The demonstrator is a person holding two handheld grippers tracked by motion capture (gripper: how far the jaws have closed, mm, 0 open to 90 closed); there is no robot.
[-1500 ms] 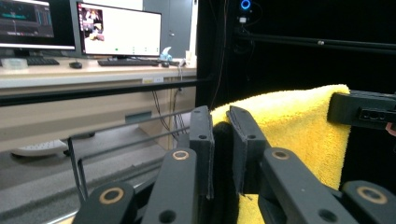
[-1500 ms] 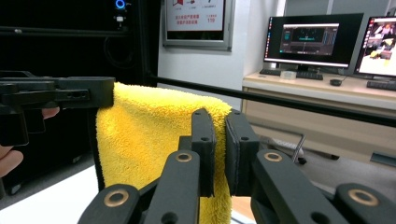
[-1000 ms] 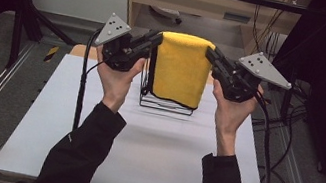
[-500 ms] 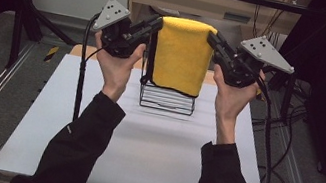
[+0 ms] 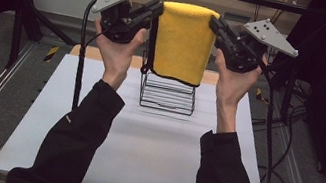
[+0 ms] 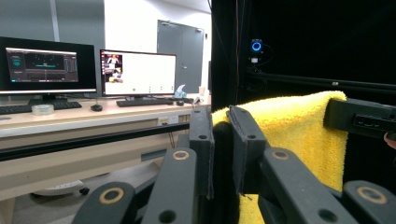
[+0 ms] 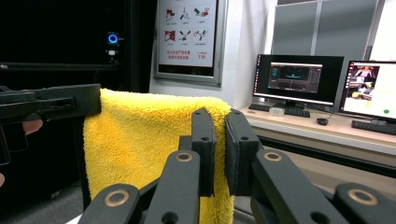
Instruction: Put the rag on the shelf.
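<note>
Grippers (image 5: 157, 9) (image 5: 215, 23), yellow towel (image 5: 182, 41) hanging lengthwise down

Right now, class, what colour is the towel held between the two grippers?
Bright yellow; the towel shows best in the high view.

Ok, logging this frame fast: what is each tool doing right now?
Left tool: closed on the left top corner of the yellow towel.
Right tool: closed on the towel's right top corner, above the wire rack.
</note>
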